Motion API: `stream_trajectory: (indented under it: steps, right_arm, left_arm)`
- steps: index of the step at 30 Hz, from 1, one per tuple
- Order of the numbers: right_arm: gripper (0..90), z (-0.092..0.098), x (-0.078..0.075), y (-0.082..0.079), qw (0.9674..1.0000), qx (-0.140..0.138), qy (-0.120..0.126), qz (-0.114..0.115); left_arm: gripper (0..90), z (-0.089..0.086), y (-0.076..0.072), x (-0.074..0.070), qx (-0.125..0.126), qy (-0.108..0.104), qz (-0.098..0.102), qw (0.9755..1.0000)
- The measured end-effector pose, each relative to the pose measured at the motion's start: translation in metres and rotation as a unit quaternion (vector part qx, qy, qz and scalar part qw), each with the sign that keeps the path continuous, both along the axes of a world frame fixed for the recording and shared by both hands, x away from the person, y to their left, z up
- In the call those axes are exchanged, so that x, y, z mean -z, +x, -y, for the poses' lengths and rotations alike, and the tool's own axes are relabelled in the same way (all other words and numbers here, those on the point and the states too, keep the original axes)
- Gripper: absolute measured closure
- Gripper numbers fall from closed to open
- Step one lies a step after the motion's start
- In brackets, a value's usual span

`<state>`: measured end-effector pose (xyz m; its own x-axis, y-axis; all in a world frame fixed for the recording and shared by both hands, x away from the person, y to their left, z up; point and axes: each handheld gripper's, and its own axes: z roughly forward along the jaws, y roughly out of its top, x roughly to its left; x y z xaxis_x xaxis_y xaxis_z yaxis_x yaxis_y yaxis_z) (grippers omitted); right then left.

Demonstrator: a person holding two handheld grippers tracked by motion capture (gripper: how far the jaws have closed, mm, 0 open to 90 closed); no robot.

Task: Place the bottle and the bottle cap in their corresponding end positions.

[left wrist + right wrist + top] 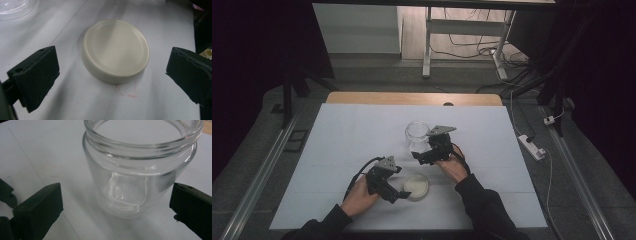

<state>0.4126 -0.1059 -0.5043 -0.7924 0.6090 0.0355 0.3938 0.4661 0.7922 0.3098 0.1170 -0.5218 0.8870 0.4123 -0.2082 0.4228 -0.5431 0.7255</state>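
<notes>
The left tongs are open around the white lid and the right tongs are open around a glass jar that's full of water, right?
Not quite. The glass jar is empty; the right gripper view looks straight through it to the white table. The rest holds: the left tongs stand open around the white lid, and the right tongs stand open around the jar.

A cream lid and a clear glass jar sit on a white table cover.

A lab (dark-curtained): papered table, floor cables.
</notes>
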Motion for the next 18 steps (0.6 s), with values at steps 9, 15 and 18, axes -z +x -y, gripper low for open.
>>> stream_trajectory:
  steps: [9,15,18]
  right_arm:
    - [0.0,0.006,-0.004,-0.011,0.9999,-0.011,0.007,-0.009]
    - [0.0,0.012,-0.005,-0.018,0.9998,-0.013,0.008,-0.009]
    - [0.0,0.014,-0.006,-0.022,0.9998,-0.013,0.011,-0.010]
  left_arm:
    - [0.0,-0.013,-0.006,-0.004,-0.018,0.000,-0.002,0.9998]
    - [0.0,-0.021,-0.011,-0.006,-0.026,-0.004,-0.002,0.9996]
    - [0.0,-0.023,-0.014,-0.007,-0.027,-0.001,0.001,0.9996]
